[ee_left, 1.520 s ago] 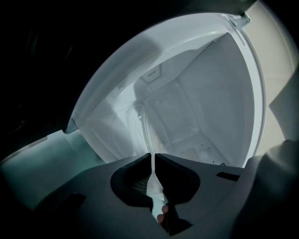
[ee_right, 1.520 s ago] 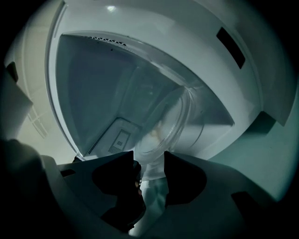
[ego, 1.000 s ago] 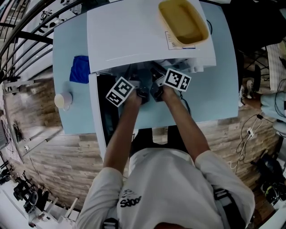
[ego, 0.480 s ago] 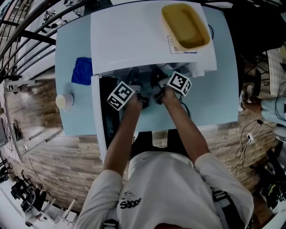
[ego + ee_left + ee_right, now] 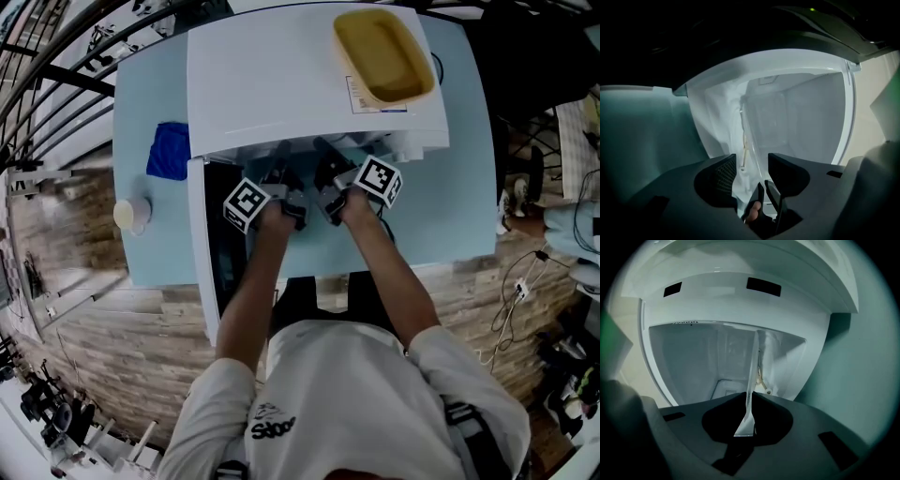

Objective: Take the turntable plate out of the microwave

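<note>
As the fingers of the left gripper (image 5: 752, 161) open wide with the glass plate (image 5: 753, 363) edge-on between them, those of the right gripper (image 5: 751, 400) close, pinching its edge inside the microwave (image 5: 291, 84).

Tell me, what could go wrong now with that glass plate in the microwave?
The right gripper is closing its jaws on just the thin rim of the turntable plate, while the left gripper is opening its jaws. The glass may then hang from one edge grip and could slip or tip. It reaches into the microwave, so a tilt might knock it against the opening.
</note>
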A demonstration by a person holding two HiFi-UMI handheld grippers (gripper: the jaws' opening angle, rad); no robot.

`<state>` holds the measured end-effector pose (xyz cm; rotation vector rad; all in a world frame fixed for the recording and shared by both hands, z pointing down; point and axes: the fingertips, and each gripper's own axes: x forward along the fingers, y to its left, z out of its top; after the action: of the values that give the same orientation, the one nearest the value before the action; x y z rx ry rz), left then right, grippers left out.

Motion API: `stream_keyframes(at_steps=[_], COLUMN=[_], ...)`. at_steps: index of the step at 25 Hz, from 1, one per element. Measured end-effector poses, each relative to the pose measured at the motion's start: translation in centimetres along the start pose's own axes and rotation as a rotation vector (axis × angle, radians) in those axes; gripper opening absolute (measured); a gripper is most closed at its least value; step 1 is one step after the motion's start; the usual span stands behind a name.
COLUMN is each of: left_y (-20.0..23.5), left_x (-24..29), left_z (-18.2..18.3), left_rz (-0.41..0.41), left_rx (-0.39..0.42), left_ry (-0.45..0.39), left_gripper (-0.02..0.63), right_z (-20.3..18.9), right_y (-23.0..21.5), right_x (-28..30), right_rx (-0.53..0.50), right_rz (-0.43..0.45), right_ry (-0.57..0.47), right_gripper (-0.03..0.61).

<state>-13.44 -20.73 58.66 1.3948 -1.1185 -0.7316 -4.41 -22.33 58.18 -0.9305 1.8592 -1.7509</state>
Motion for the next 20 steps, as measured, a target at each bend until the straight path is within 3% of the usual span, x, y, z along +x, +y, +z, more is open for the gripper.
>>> stream_keyframes(at_steps=[8,20], left_y=[-1.1,-0.9], left_x=[2.2,3.0], left_z=[2.1,1.9], left_rz=[-0.04,-0.058], left_rx=[-0.02,-0.082], left_ry=[-0.037,-0.035], left_gripper=[0.197,0.083], right_z=[-0.2,-1.3], right_y=[0.8,1.7], right_x=[-0.1,-1.4], right_rx=[0.024,-0.009], right_rz=[0.013,0.054], right_ry=[0.0,0.04], right_gripper=[0.032,0.032])
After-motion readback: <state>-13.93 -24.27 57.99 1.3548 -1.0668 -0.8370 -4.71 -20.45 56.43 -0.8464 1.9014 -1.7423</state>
